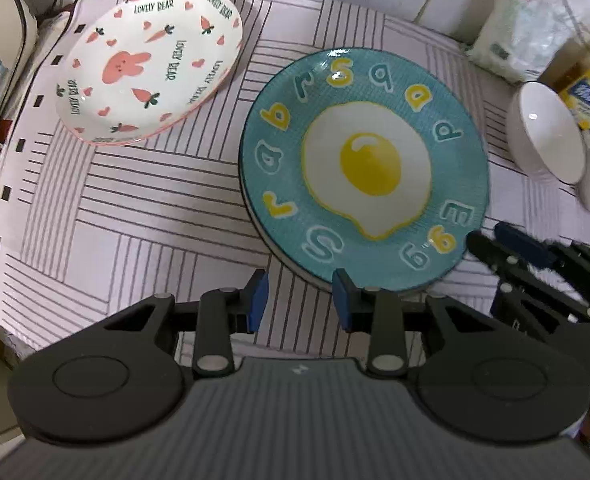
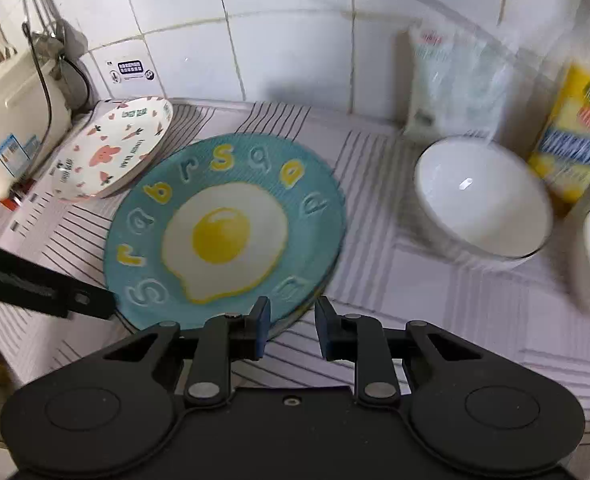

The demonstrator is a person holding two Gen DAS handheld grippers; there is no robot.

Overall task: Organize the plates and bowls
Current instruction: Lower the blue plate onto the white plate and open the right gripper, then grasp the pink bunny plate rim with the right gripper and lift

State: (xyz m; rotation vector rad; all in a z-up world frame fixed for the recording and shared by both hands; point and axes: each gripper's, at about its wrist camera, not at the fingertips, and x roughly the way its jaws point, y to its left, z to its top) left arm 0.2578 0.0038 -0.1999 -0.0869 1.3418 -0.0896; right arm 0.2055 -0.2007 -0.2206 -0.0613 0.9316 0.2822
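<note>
A teal plate (image 1: pixel 365 168) (image 2: pixel 231 232) with a fried-egg picture lies on the striped cloth, and a darker rim shows under its edge. A white plate with a pink rabbit and carrots (image 1: pixel 147 64) (image 2: pixel 111 152) rests tilted at the back left. Two white bowls (image 1: pixel 547 136) (image 2: pixel 483 200) stand at the right. My left gripper (image 1: pixel 301 300) hovers at the teal plate's near rim, open, with only cloth showing in the gap. My right gripper (image 2: pixel 293 326) hangs over the plate's near right rim, open, its pads not pressing on it.
A cream appliance (image 2: pixel 11 132) with a cord stands at the far left against the tiled wall. A clear packet (image 2: pixel 451 80) and a yellow packet (image 2: pixel 575 132) stand behind the bowls. The striped cloth (image 1: pixel 155 200) ends at the left edge of the counter.
</note>
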